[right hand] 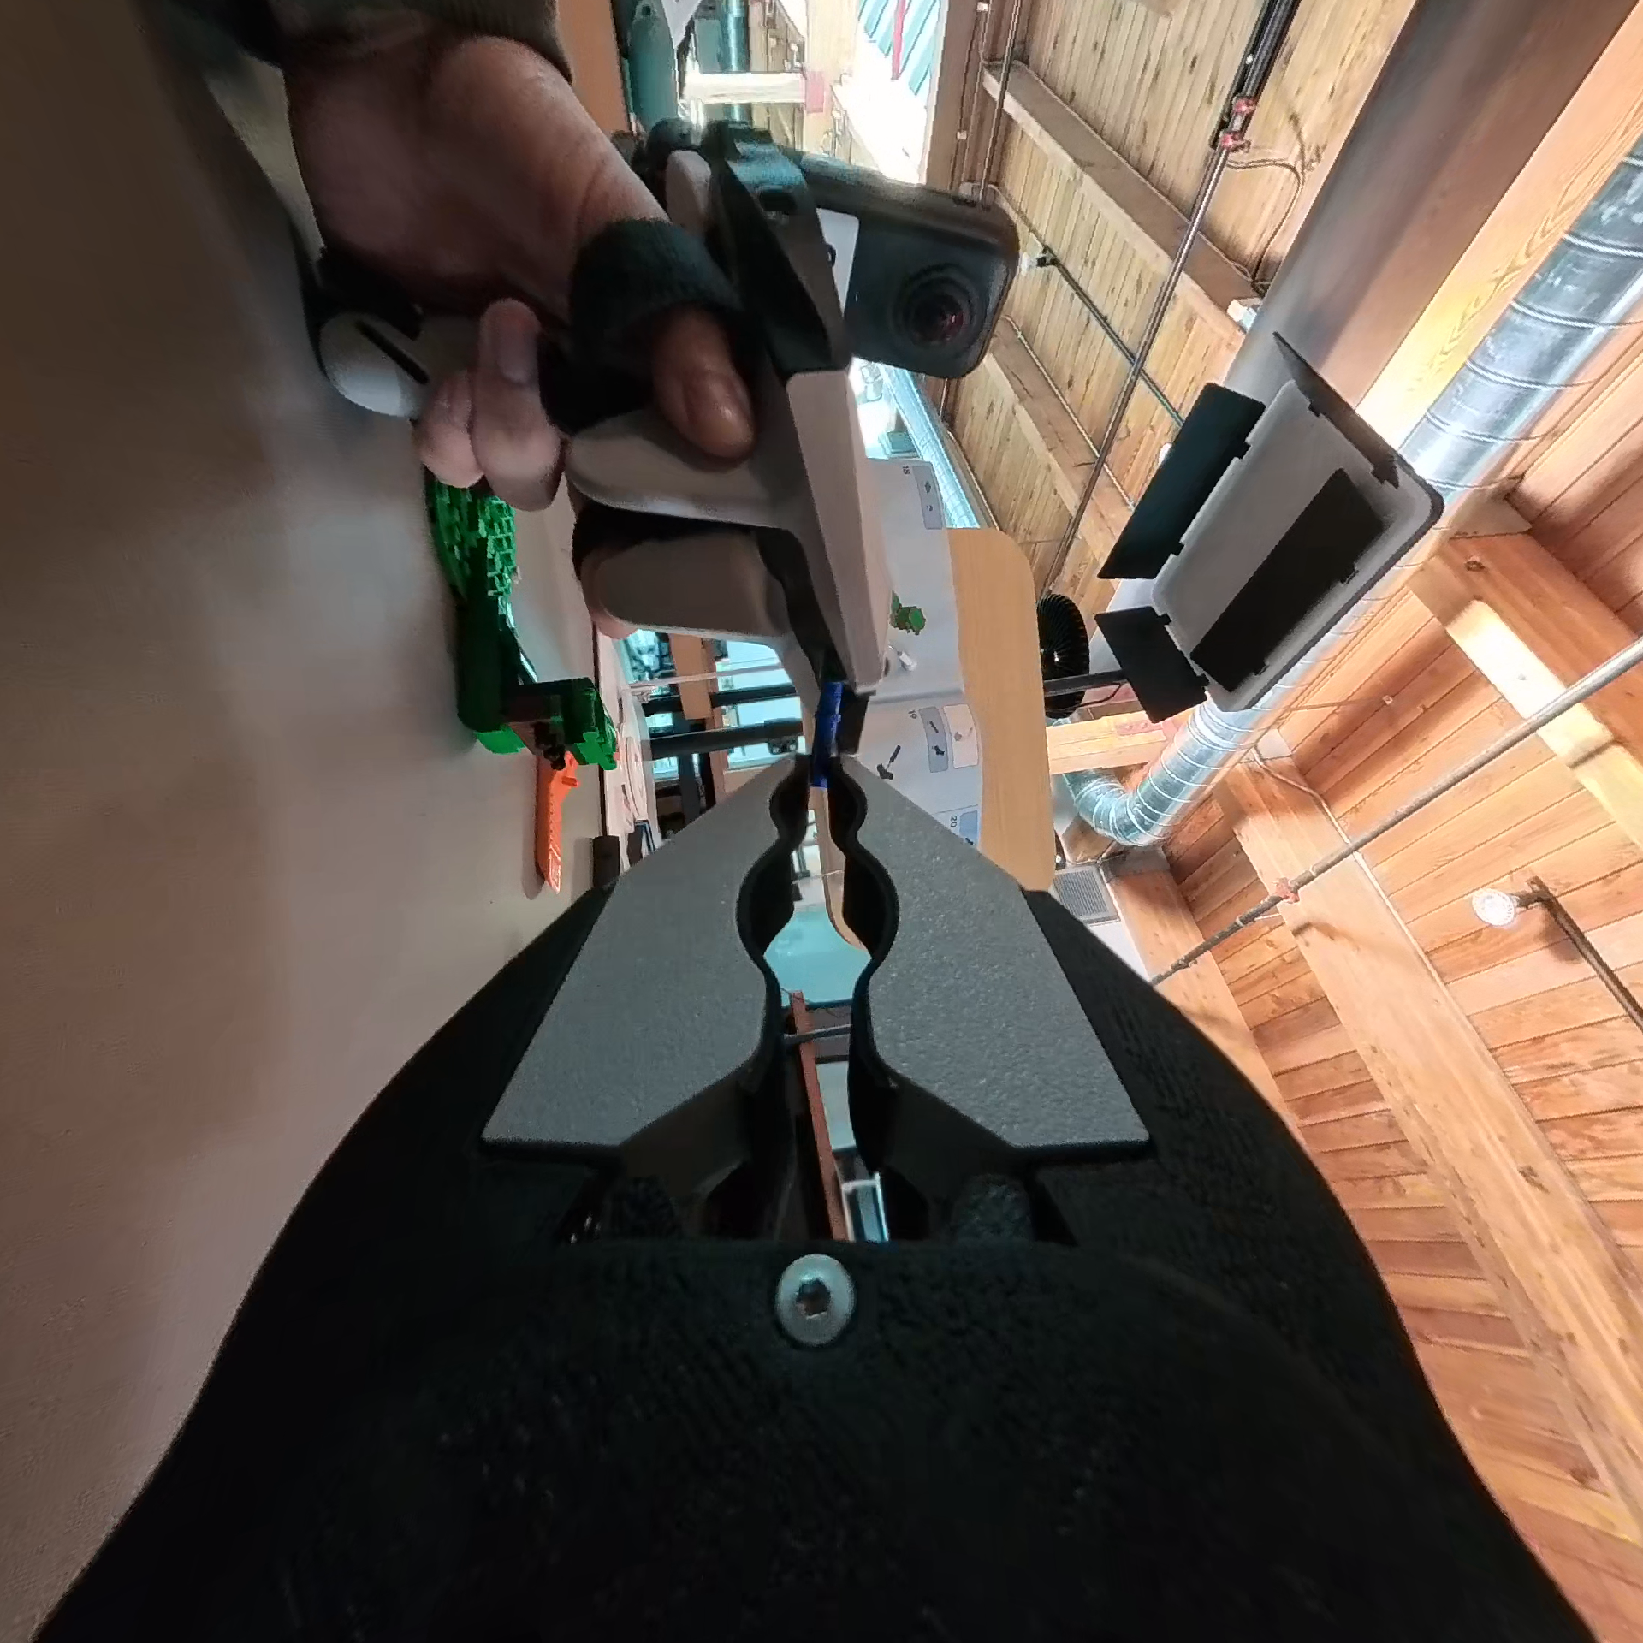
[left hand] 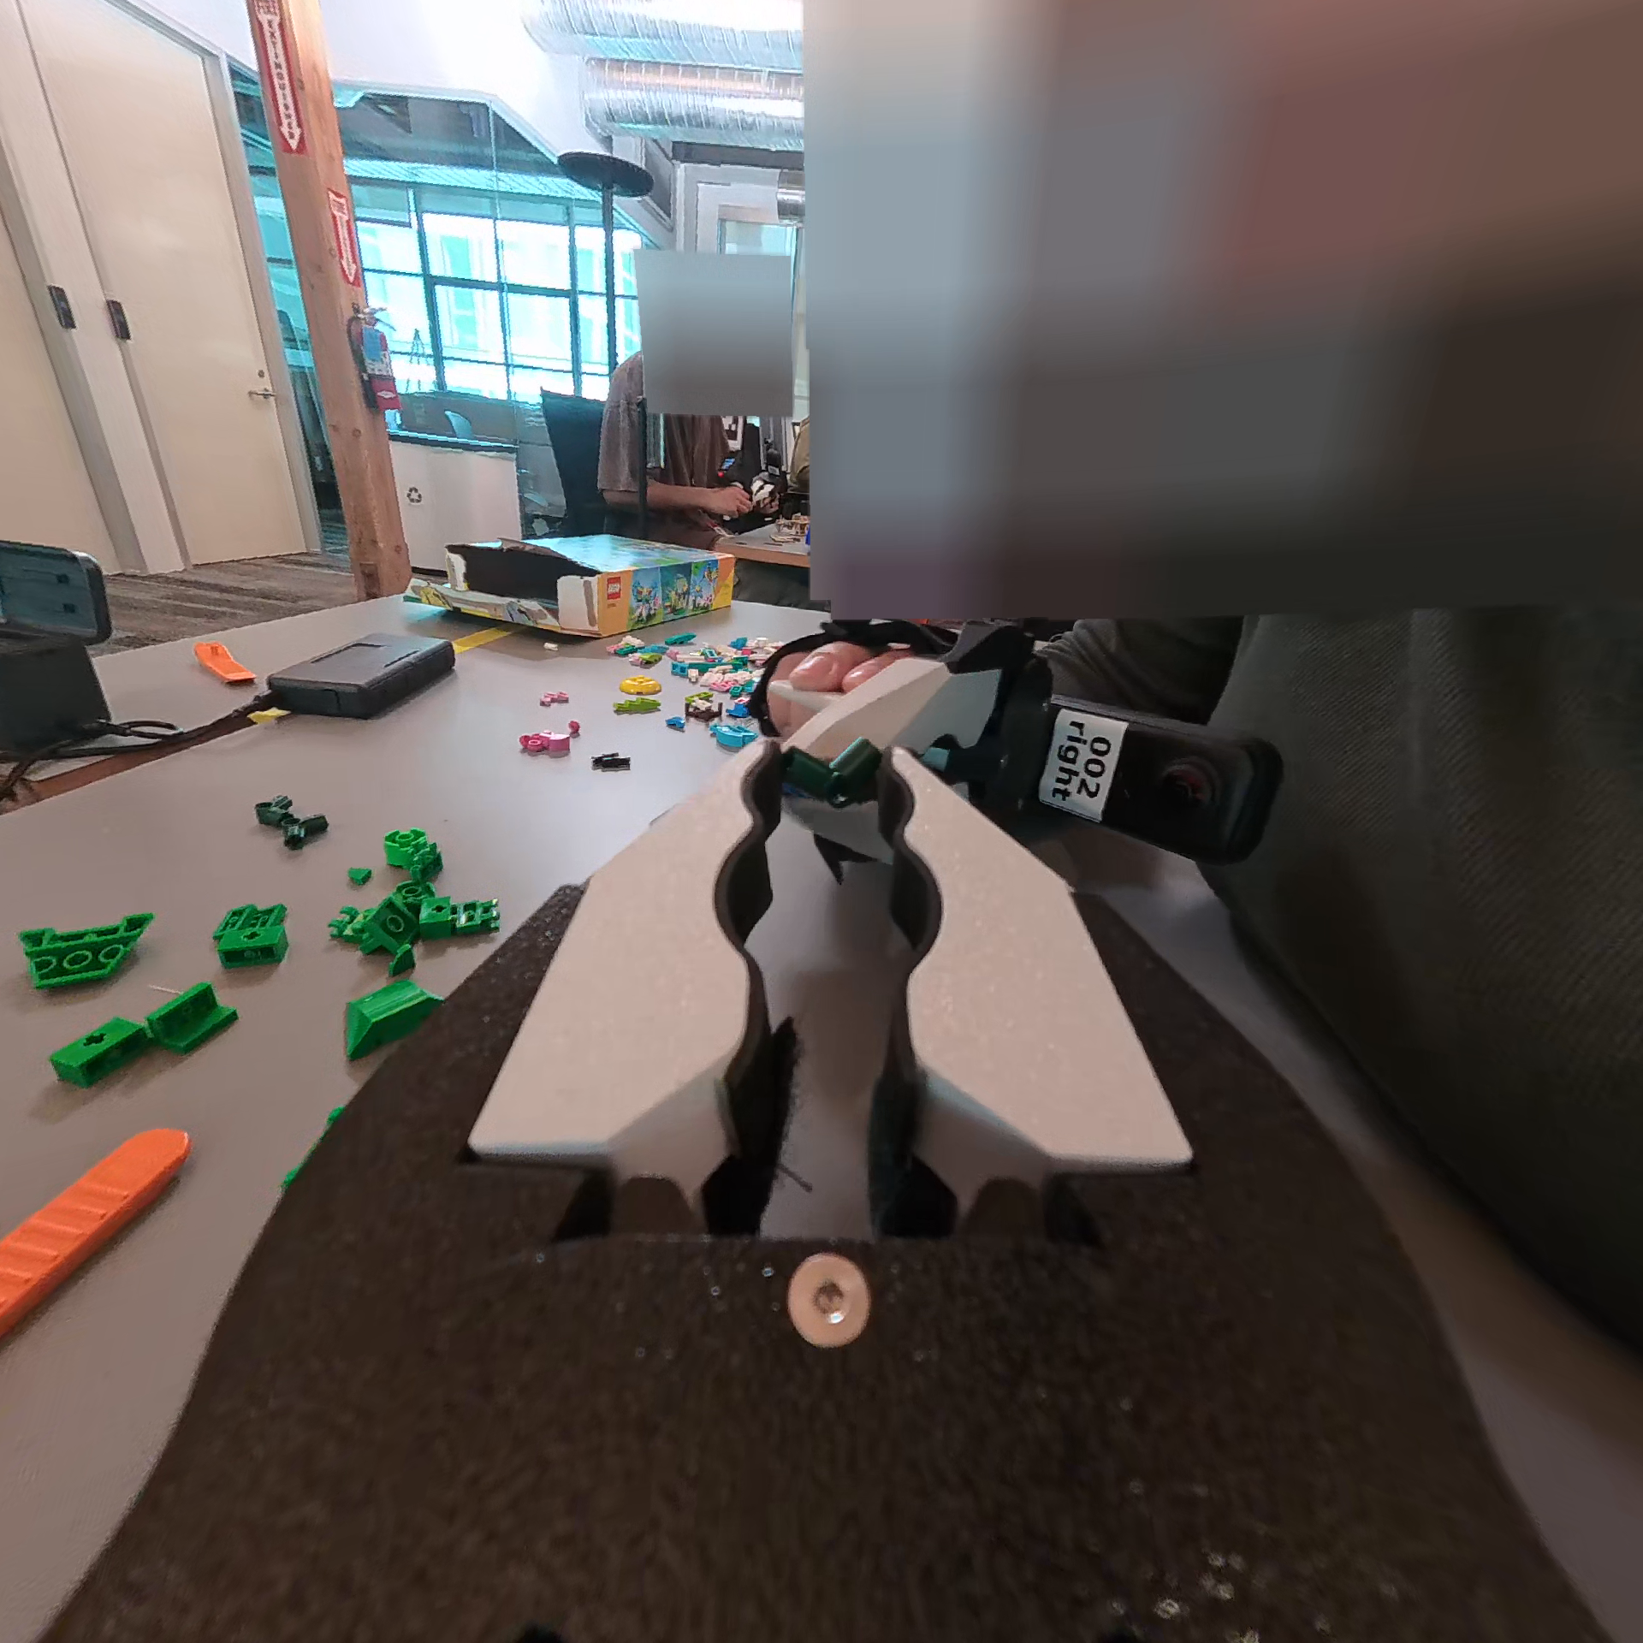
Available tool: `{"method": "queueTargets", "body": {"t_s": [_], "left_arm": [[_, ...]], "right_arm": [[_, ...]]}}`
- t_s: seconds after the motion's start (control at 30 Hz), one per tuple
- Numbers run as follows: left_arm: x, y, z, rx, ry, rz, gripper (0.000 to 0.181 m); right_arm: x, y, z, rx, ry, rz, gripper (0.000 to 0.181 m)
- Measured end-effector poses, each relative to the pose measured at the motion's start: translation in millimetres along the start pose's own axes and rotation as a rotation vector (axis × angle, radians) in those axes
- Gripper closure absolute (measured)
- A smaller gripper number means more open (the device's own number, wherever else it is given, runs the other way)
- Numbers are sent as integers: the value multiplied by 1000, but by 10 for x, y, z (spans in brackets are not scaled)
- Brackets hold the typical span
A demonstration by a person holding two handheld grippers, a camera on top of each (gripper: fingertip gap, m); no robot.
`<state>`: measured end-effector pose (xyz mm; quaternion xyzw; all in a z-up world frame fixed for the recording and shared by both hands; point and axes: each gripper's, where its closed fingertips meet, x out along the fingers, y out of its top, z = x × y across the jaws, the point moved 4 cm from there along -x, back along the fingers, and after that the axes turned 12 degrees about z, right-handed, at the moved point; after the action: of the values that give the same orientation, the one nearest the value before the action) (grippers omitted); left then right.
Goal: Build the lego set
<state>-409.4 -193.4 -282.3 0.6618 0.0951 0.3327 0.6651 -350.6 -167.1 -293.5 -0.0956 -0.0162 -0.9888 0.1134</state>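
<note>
My left gripper (left hand: 827,766) is shut on a small dark green Lego piece (left hand: 831,772), held up above the grey table (left hand: 498,800). My right gripper (right hand: 820,772) comes in from the right to meet it tip to tip; one of its white fingers (left hand: 876,702) shows in the left wrist view. Its jaws are nearly closed on a thin blue piece (right hand: 827,729). That piece reaches up to the left gripper's tips (right hand: 849,707). A hand (right hand: 533,267) holds the left gripper.
Loose green pieces (left hand: 400,916) and an orange brick separator (left hand: 89,1209) lie on the table at left. Farther back are a black box (left hand: 360,676), mixed coloured pieces (left hand: 711,667) and the set's carton (left hand: 578,587). A green build (right hand: 498,622) and the instruction booklet (right hand: 942,747) show in the right wrist view. Less than 4 cm separates the two grippers' tips. It is some 15 cm from my right tips to the orange brick separator (left hand: 89,1209).
</note>
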Motion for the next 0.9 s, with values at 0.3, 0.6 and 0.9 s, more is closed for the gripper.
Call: {"method": "queueTargets", "body": {"t_s": [0.3, 0.6, 0.9], "left_arm": [[-22, -35, -44, 36, 42, -52, 162], [-29, -21, -7, 32, 9, -38, 162], [-25, -27, -1, 31, 5, -42, 163]], "right_arm": [[-6, -6, 1, 26, 3, -1, 181], [4, 12, -5, 108, 20, 16, 181], [18, 12, -30, 177, 46, 17, 181]]}}
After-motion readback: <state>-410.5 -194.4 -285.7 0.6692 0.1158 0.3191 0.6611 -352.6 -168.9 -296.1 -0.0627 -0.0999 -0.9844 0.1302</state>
